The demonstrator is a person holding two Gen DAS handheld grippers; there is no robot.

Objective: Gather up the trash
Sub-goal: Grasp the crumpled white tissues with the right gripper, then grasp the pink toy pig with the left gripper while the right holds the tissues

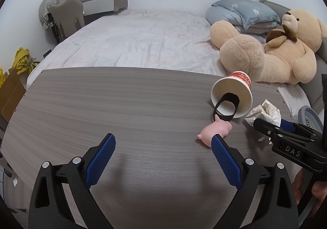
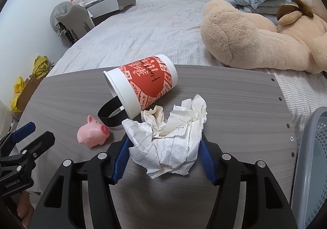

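Two tongs: you hold one in each hand, both angled down over the grey wood-grain board [image 1: 102, 96].
Right tongs [image 2: 163, 147]: your blue pads sit against both flanks of the crumpled paper [image 2: 169, 137]; the jaws are at a middling width, gripping the wad.
Left tongs [image 1: 161, 155]: your jaws stand wide with only bare board between them; the right-hand pad's tip overlaps the pink pig toy [image 1: 214, 130] in that view, and contact cannot be told.
Crumpled paper: it lies on the board near your side, just beside the tipped paper cup [image 2: 145, 84].
Paper cup: on its side, mouth toward the left tongs, a black band [image 2: 110, 114] trailing from the mouth.
Pig toy: stands near the band, left of the paper.
Open room: the board's left half is bare.
Edges: the far edge meets the bed [image 1: 132, 35]; the right edge, dotted with holes, has a grey perforated basket [image 2: 312, 157] just beyond it.
Beyond: a teddy bear [image 1: 276, 51] lies on the bed.
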